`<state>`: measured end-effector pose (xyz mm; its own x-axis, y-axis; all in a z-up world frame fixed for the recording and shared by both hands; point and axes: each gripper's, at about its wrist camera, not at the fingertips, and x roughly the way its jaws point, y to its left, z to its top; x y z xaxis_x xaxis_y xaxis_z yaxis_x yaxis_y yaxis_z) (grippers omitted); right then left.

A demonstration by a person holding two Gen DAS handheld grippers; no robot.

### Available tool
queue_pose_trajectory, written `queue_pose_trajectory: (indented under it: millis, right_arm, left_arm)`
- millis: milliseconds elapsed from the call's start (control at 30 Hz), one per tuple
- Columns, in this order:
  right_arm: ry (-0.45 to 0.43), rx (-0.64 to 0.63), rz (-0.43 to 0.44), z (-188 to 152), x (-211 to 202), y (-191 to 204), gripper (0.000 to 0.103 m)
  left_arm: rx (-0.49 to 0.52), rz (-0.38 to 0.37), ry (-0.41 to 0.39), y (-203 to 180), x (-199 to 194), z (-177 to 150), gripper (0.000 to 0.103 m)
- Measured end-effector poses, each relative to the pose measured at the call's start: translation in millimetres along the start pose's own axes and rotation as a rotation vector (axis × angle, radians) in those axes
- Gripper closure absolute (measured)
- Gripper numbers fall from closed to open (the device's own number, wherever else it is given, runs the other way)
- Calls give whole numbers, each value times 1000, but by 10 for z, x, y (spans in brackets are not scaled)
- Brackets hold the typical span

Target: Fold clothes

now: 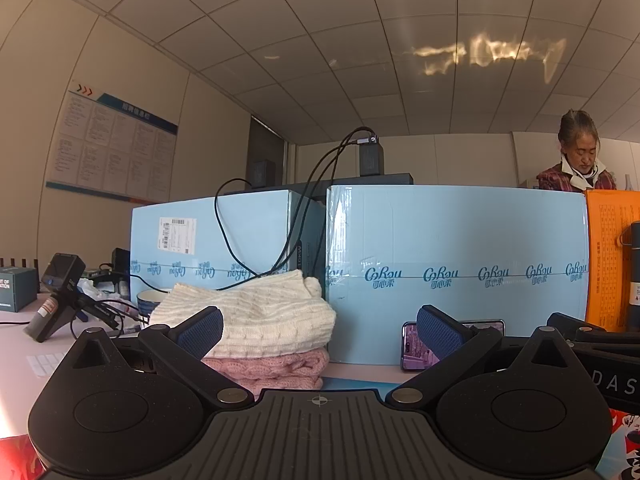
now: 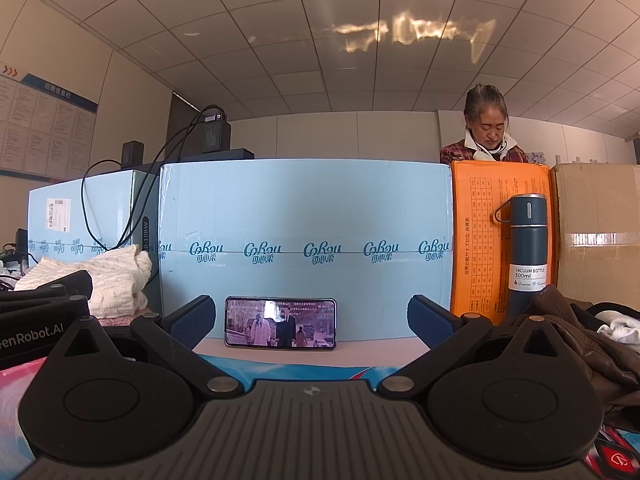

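We see a long pale blue box (image 2: 304, 248) standing across the table, filling the middle of both views, with a second blue box (image 1: 208, 236) at its 9 o'clock. At 3 o'clock of the long box stand an orange box (image 2: 480, 240), a dark flask (image 2: 527, 252) in front of it and a plain cardboard box (image 2: 600, 232). What the boxes hold we cannot tell.

The folded clothes sit in a stack at 9 o'clock of the long box: a cream cable-knit sweater (image 1: 256, 312), thick and ribbed, lies on top of a pink knit sweater (image 1: 276, 368). A brown jacket (image 2: 568, 332) lies crumpled at 4 o'clock in the right wrist view.

Our left gripper (image 1: 320, 330) hovers level just before the stack, fingers spread wide and holding nothing. Our right gripper (image 2: 310, 320) is likewise level and spread apart, empty, framing a phone (image 2: 280, 323) propped against the long box.
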<state>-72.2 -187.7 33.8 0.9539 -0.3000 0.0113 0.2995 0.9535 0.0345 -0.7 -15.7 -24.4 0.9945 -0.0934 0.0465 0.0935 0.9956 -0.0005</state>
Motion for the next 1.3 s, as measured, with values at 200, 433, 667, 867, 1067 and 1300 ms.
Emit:
queue_pose_trajectory:
  millis: [200, 433, 667, 867, 1067, 1300]
  right_arm:
    - [-2, -1, -2, 2, 6, 11, 0]
    - [-3, 0, -2, -3, 7, 10, 0]
    - [-25, 16, 5, -9, -41, -23, 0]
    - [-67, 50, 15, -4, -133, -84, 0]
    - [-109, 70, -9, 26, -229, -137, 0]
    - [-128, 81, -68, 121, -385, -245, 0]
  left_arm:
    - [0, 0, 0, -1, 3, 1, 0]
    - [0, -1, -2, 2, 6, 13, 0]
    - [-4, -15, -15, 1, -13, 12, 0]
    - [-13, -33, -21, 3, -19, 16, 0]
    - [-26, -28, -76, 14, -84, 26, 0]
    - [33, -65, -256, -20, -319, 63, 0]
